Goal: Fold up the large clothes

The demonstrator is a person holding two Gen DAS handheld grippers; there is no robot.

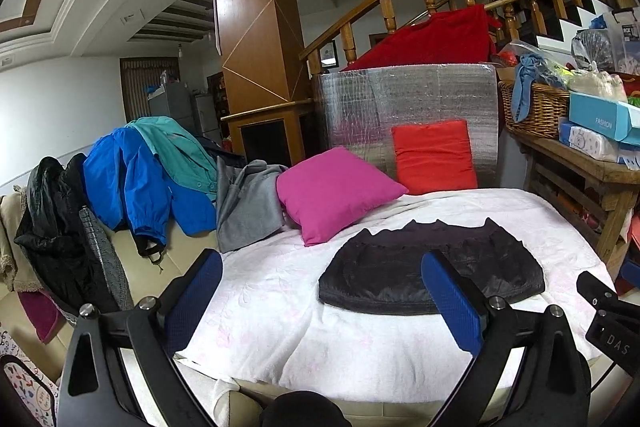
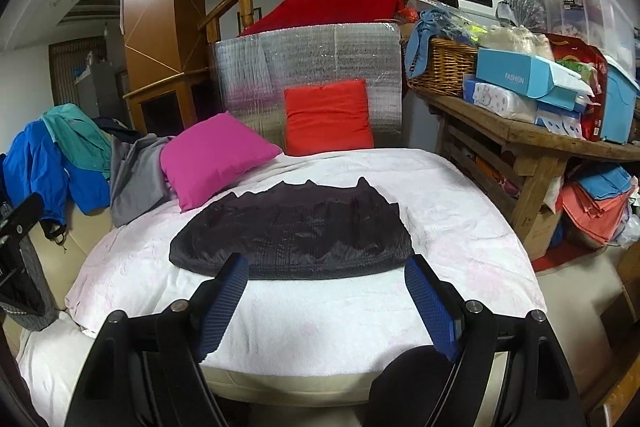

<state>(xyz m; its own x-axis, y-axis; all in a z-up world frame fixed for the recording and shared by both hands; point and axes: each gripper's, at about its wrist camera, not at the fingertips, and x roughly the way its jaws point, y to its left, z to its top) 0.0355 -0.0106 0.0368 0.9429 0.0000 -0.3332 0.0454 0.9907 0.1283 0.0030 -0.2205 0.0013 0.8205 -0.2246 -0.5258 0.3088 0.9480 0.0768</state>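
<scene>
The dark quilted garment (image 2: pixel 292 235) lies flat on the white blanket (image 2: pixel 460 211) of the bed, nearer the front edge than the head end, already reduced to a compact, roughly rectangular bundle. Its near edge is a rounded fold; its far edge is ragged, with small points sticking up.

Both tools hover above the front edge of the bed, clear of the cloth. The left gripper (image 1: pixel 320 299) has its fingers spread wide apart and holds nothing; the right gripper (image 2: pixel 326 301) is likewise wide apart and empty.

Judged step: either a last fold or a lift of the finished bundle.

- Grip at the two near corners, one tool per corner, so that all layers are caught together.
- Pinch only the garment; the blanket beneath is soft and may come up with it.
- The fabric looks slick and padded, so it will probably slide apart unless clamped firmly.
- Keep both sides level while carrying the edge over, and align with the ragged far edge.

Obstructions: the pink cushion (image 2: pixel 212 159) sits just beside the garment's far left corner, with the red cushion (image 2: pixel 328 117) behind it at the head of the bed. A pile of jackets (image 1: pixel 148 179) crowds the left edge of the bed. The loaded wooden counter (image 2: pixel 532 139) stands close along the right edge.
</scene>
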